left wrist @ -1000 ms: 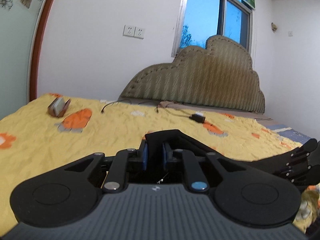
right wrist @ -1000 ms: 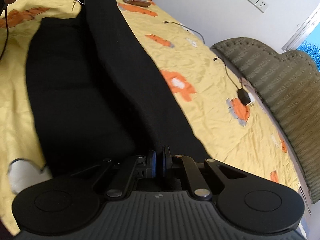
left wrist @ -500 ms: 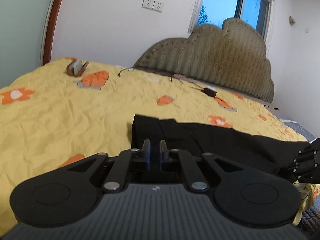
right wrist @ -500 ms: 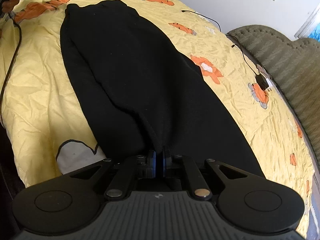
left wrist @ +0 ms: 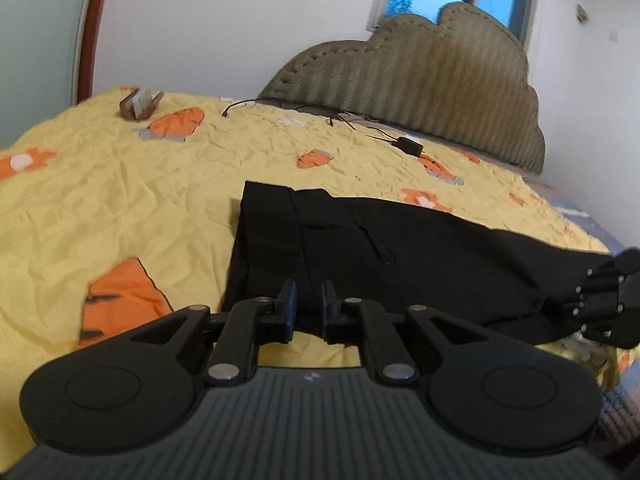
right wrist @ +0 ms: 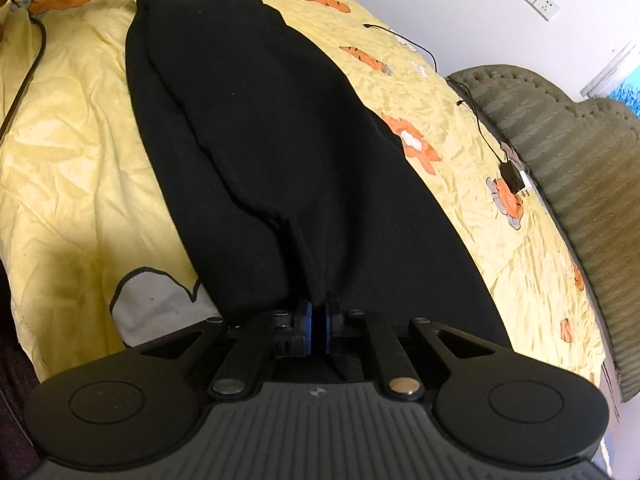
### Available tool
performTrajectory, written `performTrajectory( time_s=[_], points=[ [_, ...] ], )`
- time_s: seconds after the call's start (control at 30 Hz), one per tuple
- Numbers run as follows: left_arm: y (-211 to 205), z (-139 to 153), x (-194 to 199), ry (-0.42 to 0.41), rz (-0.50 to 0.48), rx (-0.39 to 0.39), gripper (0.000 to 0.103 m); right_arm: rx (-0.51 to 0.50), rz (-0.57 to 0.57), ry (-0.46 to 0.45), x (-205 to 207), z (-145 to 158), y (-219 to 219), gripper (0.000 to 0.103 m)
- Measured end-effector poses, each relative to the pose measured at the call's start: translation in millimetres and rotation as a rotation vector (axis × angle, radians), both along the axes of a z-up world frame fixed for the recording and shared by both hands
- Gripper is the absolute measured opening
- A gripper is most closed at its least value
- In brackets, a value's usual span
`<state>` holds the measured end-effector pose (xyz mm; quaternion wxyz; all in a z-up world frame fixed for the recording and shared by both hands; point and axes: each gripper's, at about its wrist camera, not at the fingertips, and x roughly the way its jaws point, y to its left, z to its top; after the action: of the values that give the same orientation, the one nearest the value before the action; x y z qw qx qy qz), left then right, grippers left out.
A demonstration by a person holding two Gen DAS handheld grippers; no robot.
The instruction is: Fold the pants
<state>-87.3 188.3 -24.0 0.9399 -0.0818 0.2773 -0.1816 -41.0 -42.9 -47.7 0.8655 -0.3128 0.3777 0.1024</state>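
Across the yellow bedsheet with orange prints (right wrist: 80,184) lie the long black fabric pants (right wrist: 256,128), stretched flat from one gripper to the other. At the near end in the right wrist view, the right gripper (right wrist: 318,320) has its jaws pinching a gathered fold of the cloth. The left gripper (left wrist: 309,300) sits at the pants' other end (left wrist: 360,248), its jaws nearly together over the hem edge; whether they pinch it I cannot tell.

Left claw (left wrist: 307,294): black linkages, blue pads, silver rivets.
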Motion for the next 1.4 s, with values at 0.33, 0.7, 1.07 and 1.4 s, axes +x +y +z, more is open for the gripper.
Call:
performTrajectory(
  time_s=[0.33, 0.7, 1.07, 1.4],
  points=[
    [17.0, -25.8, 17.0, 0.206, 0.183, -0.373, 0.019, 0.032, -0.018, -0.007, -2.6, 1.2, -3.0, 0.006],
    [21.6, -31.0, 36.1, 0.195, 0.266, -0.494, 0.034, 0.073, -0.042, -0.008, -4.1, 4.3, -5.2, 0.006],
    [29.4, -11.3, 21.2, 0.052, 0.274, -0.428, 0.006, 0.081, -0.018, -0.093, -26.5, 36.1, 7.0, 0.006],
    [42.6, -28.3, 35.1, 0.202, 0.258, -0.377, 0.012, -0.013, 0.029, -0.038, -32.2, -1.4, 17.3, 0.006]
  ],
)
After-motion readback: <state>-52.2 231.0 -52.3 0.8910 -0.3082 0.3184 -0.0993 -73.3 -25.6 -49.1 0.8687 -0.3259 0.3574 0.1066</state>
